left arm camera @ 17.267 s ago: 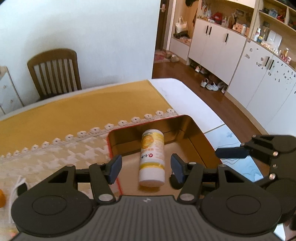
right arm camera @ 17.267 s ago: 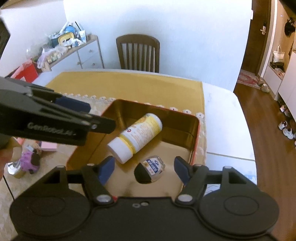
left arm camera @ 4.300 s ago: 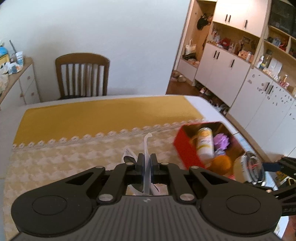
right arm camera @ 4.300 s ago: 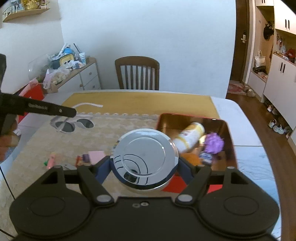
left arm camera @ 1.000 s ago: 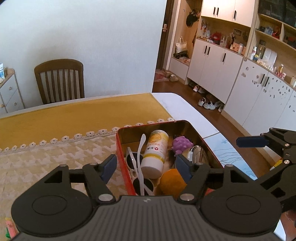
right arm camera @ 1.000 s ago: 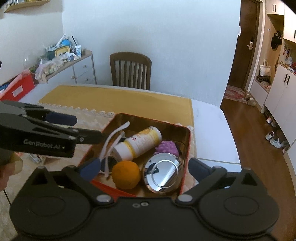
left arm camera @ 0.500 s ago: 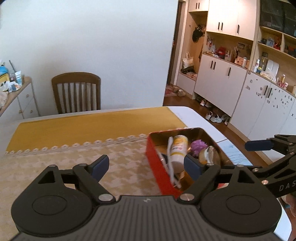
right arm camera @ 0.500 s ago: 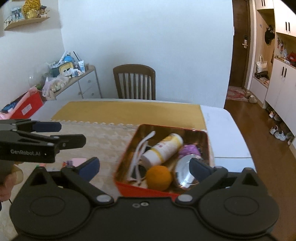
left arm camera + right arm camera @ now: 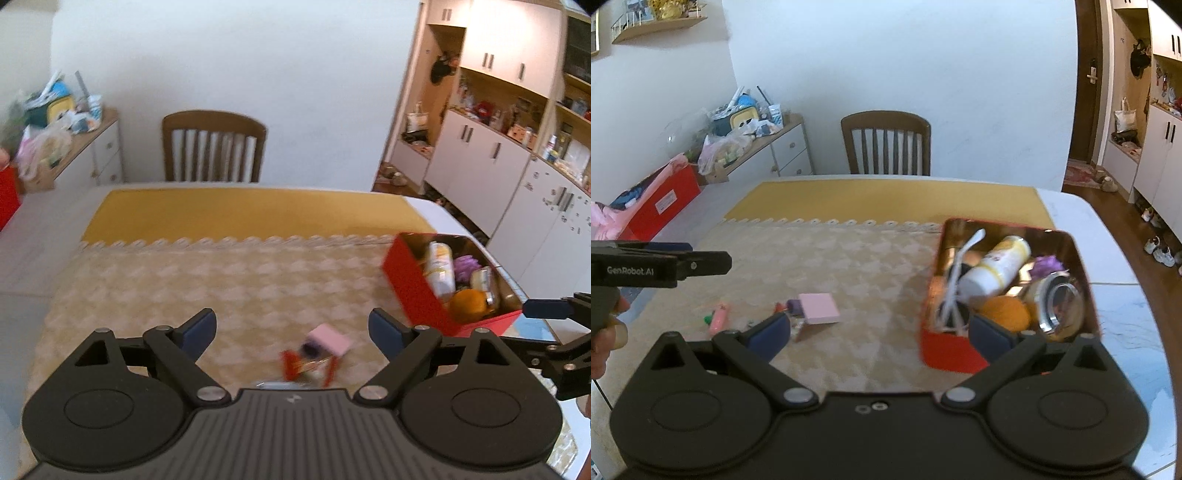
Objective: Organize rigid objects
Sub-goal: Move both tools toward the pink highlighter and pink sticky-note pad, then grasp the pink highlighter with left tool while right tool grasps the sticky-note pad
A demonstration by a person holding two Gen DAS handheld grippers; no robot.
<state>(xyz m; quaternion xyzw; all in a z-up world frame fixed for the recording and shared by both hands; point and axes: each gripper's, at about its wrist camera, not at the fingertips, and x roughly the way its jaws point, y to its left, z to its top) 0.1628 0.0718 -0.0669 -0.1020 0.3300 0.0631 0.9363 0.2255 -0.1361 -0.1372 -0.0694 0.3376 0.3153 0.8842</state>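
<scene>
A red tin box [image 9: 955, 356] stands at the table's right side and also shows in the left wrist view [image 9: 412, 286]. It holds a white-and-yellow bottle [image 9: 995, 267], white sunglasses [image 9: 955, 291], an orange [image 9: 1006, 314], a purple toy [image 9: 1047, 266] and a shiny round clock [image 9: 1060, 302]. A pink block [image 9: 819, 308], a pink marker [image 9: 718, 318] and small red-wrapped items [image 9: 308, 363] lie on the tablecloth. My left gripper [image 9: 291, 328] is open and empty above those loose items. My right gripper [image 9: 879, 332] is open and empty, near the box's front left.
A wooden chair [image 9: 886, 146] stands at the table's far side. A cluttered sideboard [image 9: 750, 136] and a red crate [image 9: 661, 205] stand at the left. White cabinets [image 9: 491, 166] line the right wall. The table's right edge lies just beyond the box.
Both grippers have pulled back and swung left, away from the box. The loose items on the tablecloth have come into the left wrist view. Both stay open and empty.
</scene>
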